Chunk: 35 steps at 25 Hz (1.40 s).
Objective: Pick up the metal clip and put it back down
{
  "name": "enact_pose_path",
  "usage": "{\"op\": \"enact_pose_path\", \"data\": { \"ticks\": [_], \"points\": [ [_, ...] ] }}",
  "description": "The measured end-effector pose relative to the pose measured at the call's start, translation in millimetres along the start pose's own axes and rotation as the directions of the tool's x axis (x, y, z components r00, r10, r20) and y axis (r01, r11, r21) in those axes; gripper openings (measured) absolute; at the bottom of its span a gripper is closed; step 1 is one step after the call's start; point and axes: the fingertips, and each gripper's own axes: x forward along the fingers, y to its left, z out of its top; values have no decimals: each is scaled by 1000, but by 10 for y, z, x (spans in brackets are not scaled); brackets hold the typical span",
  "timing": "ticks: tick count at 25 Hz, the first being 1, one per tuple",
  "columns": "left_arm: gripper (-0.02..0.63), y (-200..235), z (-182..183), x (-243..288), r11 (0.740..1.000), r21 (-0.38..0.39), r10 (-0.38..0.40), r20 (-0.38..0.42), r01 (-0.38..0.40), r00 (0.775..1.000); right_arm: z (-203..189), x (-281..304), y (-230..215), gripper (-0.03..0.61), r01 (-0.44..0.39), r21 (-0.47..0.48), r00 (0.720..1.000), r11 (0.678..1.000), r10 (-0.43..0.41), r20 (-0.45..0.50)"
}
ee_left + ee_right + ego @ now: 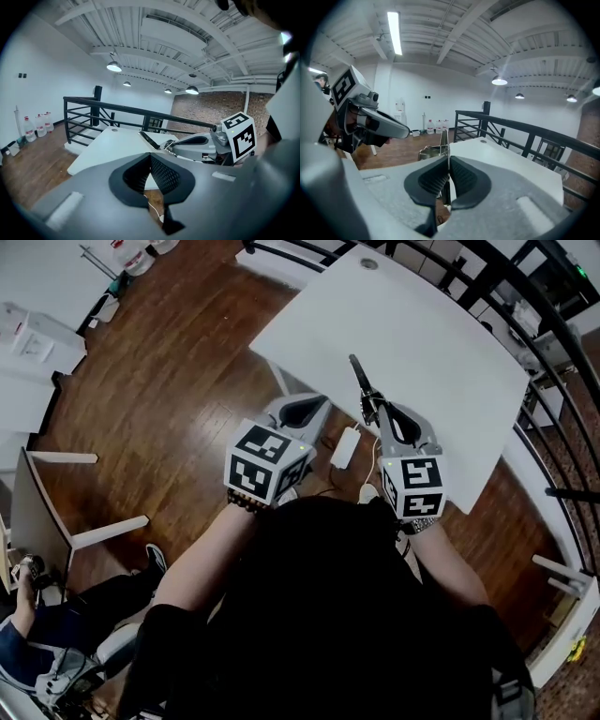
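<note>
The metal clip (362,382), a dark flat blade with wire handles, is held in the air over the near edge of the white table (422,343). My right gripper (377,414) is shut on its wire end. In the right gripper view the clip (445,138) stands up thin between the pressed pads of the right gripper (448,161). The left gripper view shows the same clip (150,139) sticking out from the right gripper's tip. My left gripper (309,407) hovers beside the table's edge over the wooden floor, shut with nothing in it; its pads (161,173) meet.
A black railing (525,296) runs along the table's far and right sides. A white power adapter with its cable (345,446) lies on the floor under the grippers. A white chair (56,512) and a seated person (37,634) are at the left.
</note>
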Motion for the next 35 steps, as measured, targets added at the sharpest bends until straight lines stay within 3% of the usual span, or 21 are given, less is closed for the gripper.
{"op": "enact_pose_path", "data": {
  "ticks": [6,10,18,26,32,35],
  "points": [
    [17,469,29,-365,997,22,-70,-1,70,998,274,178,353,-1,99,24,995,995,-99,-3],
    [18,558,13,-406,993,27,-111,-9,111,994,327,203,438,0,134,28,991,991,-134,-15],
    [17,783,63,-63,986,73,-147,-68,152,987,335,468,197,0,177,55,984,983,-176,-23],
    [18,998,451,361,979,112,-161,-80,170,984,528,884,4,0,161,88,987,983,-161,-2],
    [17,1197,607,575,967,131,-205,-99,217,974,648,1129,-48,0,187,104,982,977,-186,-11],
    [17,1375,614,654,949,149,-260,-121,277,958,679,1311,-39,0,241,123,971,963,-239,-31]
  ]
}}
